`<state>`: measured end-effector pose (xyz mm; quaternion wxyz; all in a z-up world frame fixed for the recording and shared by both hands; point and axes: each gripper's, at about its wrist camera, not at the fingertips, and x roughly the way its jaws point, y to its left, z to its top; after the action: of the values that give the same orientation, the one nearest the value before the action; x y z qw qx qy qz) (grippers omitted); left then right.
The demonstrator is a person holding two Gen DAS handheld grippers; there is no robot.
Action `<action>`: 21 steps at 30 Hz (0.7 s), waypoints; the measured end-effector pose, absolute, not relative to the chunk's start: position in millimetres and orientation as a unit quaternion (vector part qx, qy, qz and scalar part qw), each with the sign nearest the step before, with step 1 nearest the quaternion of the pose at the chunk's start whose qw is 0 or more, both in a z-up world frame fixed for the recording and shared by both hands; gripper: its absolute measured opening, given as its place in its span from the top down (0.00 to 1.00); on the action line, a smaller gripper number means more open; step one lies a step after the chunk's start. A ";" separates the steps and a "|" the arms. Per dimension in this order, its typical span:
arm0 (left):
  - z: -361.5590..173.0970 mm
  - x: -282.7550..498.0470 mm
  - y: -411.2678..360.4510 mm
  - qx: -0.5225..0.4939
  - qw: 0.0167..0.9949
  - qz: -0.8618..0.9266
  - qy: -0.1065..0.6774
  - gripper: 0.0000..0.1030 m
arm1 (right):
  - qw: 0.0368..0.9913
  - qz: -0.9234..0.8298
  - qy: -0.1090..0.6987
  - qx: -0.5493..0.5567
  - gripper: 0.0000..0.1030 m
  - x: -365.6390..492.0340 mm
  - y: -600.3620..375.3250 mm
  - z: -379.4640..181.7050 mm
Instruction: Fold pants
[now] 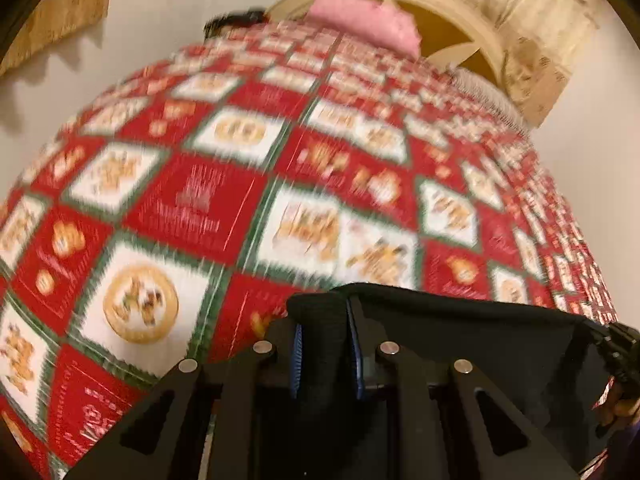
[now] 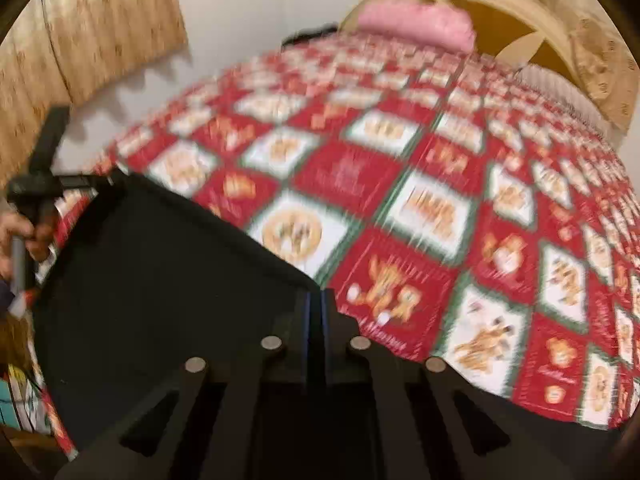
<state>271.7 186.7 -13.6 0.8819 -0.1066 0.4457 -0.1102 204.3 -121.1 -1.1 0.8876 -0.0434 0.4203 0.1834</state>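
The black pants point(image 1: 480, 336) hang stretched between my two grippers above the bed. My left gripper point(image 1: 325, 312) is shut on one corner of the top edge, and the cloth runs right to the other gripper point(image 1: 624, 348). In the right wrist view my right gripper point(image 2: 315, 304) is shut on the other corner. The pants point(image 2: 160, 280) spread left as a wide black sheet to the left gripper point(image 2: 36, 188), held by a hand. Both views are motion-blurred.
The bed carries a red, white and green patterned cover point(image 1: 240, 200) point(image 2: 440, 220). A pink pillow point(image 1: 360, 20) point(image 2: 416, 24) lies at the cream headboard point(image 1: 460, 12) point(image 2: 540, 16). Beige curtains point(image 2: 100, 40) hang on the left wall.
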 end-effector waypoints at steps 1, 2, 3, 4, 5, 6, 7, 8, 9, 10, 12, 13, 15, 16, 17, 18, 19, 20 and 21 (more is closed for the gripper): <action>-2.7 264.2 184.6 -0.099 0.891 -0.115 0.428 0.81 | 0.892 0.187 0.408 -0.048 0.92 196.2 -119.5 10.0; 4.0 259.1 184.6 -0.092 0.897 -0.116 0.417 0.81 | 0.896 0.190 0.397 -0.055 0.92 186.4 -118.3 19.7; 15.0 248.1 185.5 -0.085 0.906 -0.118 0.397 0.81 | 0.899 0.192 0.388 -0.060 0.92 180.6 -115.3 25.4; 22.5 239.0 187.5 -0.083 0.912 -0.120 0.383 0.81 | 0.903 0.197 0.376 -0.063 0.92 170.4 -113.2 33.0; 27.7 231.6 190.5 -0.085 0.916 -0.122 0.372 0.81 | 0.907 0.204 0.363 -0.060 0.92 158.2 -111.6 40.8; 33.0 222.8 194.4 -0.088 0.920 -0.123 0.361 0.81 | 0.910 0.210 0.353 -0.056 0.92 149.6 -111.3 45.7; 37.2 210.4 198.4 -0.087 0.926 -0.125 0.346 0.81 | 0.913 0.217 0.342 -0.055 0.92 137.8 -110.2 50.5; 38.3 203.8 200.6 -0.085 0.929 -0.124 0.338 0.80 | 0.916 0.222 0.330 -0.059 0.92 125.7 -107.9 53.5; 38.4 191.1 203.2 -0.078 0.935 -0.125 0.323 0.80 | 0.917 0.227 0.320 -0.066 0.92 113.4 -105.2 53.8; 36.6 180.8 204.2 -0.069 0.940 -0.125 0.311 0.80 | 0.918 0.234 0.310 -0.080 0.92 97.9 -99.9 51.4; 28.7 154.1 205.8 -0.042 0.948 -0.122 0.290 0.80 | 0.917 0.238 0.302 -0.108 0.92 76.1 -89.7 42.3; 24.1 144.9 206.1 -0.033 0.950 -0.120 0.287 0.80 | 0.915 0.237 0.299 -0.131 0.92 61.4 -83.2 35.0; 15.3 130.1 206.7 -0.023 0.948 -0.118 0.294 0.78 | 0.911 0.232 0.304 -0.155 0.92 40.3 -75.9 21.2; 9.1 121.9 208.5 -0.018 0.945 -0.119 0.303 0.73 | 0.907 0.234 0.315 -0.151 0.92 32.4 -74.4 11.7; 1.1 111.9 210.7 -0.011 0.942 -0.115 0.314 0.64 | 0.905 0.235 0.324 -0.144 0.92 27.5 -74.6 4.3; -4.0 104.6 212.1 -0.009 0.941 -0.110 0.320 0.58 | 0.904 0.228 0.333 -0.138 0.92 23.3 -75.8 -3.4; -11.6 95.2 216.1 -0.011 0.939 -0.100 0.330 0.47 | 0.901 0.229 0.345 -0.130 0.92 17.3 -77.4 -15.4; -18.9 87.3 219.9 -0.016 0.936 -0.094 0.339 0.39 | 0.898 0.228 0.355 -0.121 0.92 14.2 -79.0 -23.6; -24.4 79.8 222.8 -0.019 0.933 -0.092 0.348 0.37 | 0.895 0.229 0.367 -0.110 0.92 12.7 -80.3 -32.5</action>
<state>79.8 222.8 -24.4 0.9328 -0.0194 0.3477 -0.0923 12.7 -80.3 -32.5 0.8947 -0.1102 0.3675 0.2287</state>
